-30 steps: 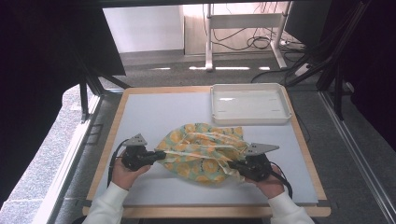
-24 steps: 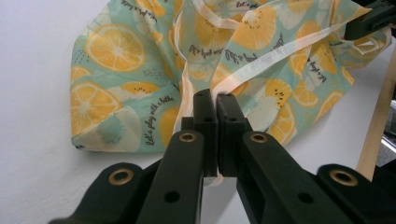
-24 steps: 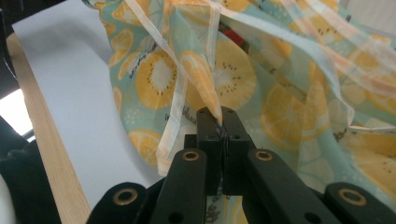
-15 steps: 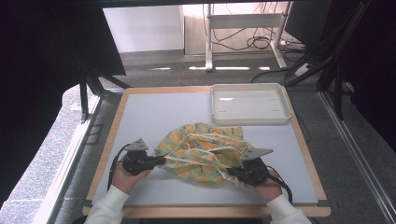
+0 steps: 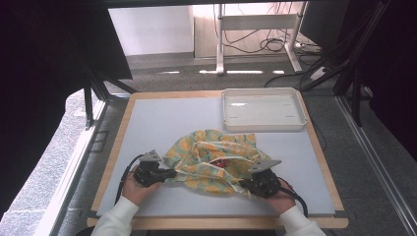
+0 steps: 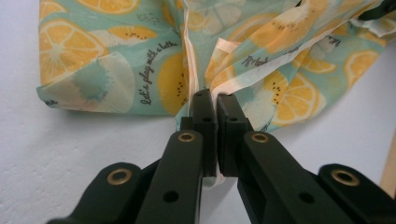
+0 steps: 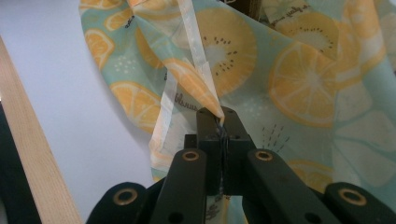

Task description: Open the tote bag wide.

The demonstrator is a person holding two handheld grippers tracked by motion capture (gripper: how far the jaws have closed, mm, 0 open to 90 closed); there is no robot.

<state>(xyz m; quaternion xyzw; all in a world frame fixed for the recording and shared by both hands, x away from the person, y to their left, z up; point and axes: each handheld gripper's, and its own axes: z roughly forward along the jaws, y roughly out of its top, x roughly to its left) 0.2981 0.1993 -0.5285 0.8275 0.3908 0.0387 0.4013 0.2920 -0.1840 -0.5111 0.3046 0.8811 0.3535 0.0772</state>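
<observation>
2 grippers pinching opposite edges of a fruit-print cloth on the table.

the cloth (image 5: 211,160) lies bunched near the front middle of the table (image 5: 162,118), well apart from the white tray (image 5: 263,109) at the far right corner. the left gripper (image 6: 211,100) is clamped tight on a pale hem at the cloth's left edge, and the right gripper (image 7: 219,116) is likewise closed on a folded hem at its right edge. something small and red (image 5: 221,161) peeks out among the folds; what it is cannot be told. the cloth looks thin, light and floppy, likely to sag and slide between holds, so the stitched hems, thicker than the rest, seem the surest places to grip and pull it flat.
</observation>
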